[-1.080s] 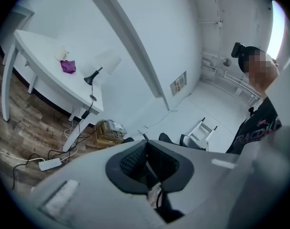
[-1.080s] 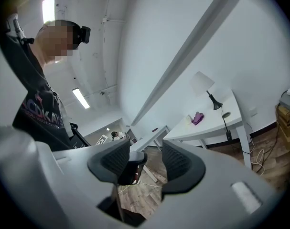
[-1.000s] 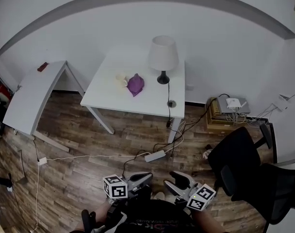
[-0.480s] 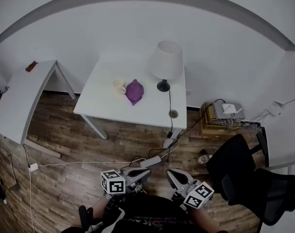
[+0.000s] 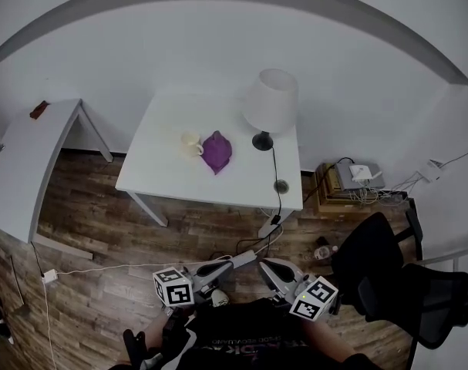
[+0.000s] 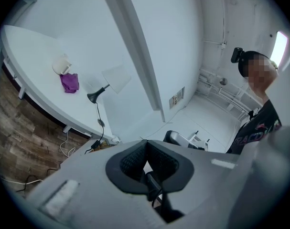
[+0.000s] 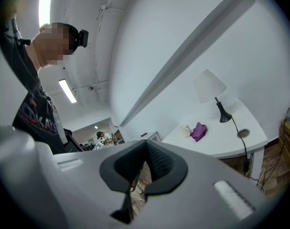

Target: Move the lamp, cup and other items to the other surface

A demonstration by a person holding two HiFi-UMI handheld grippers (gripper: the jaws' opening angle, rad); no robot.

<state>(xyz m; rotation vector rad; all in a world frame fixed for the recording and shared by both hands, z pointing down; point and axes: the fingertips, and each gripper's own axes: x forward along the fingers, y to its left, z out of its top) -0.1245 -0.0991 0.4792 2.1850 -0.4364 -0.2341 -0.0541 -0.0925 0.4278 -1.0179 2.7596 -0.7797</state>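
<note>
The table (image 5: 164, 183) has a smooth, matt white top. At its 6 o'clock, the floor (image 5: 102, 237) is dark, grainy wood plank. A soft, crumpled purple cloth (image 5: 217, 151) lies at 3 o'clock of the smooth, pale cup (image 5: 190, 142). The lamp (image 5: 271, 102) has a matt white shade. The left tool (image 6: 145, 149) and the right tool (image 7: 145, 149) are matt grey plastic with black ribbed pads.

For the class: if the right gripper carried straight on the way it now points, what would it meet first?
Nothing near: open floor lies ahead of the right gripper. Its line runs left of the lamp table, probably to the other white table, though depth is unclear.
</note>
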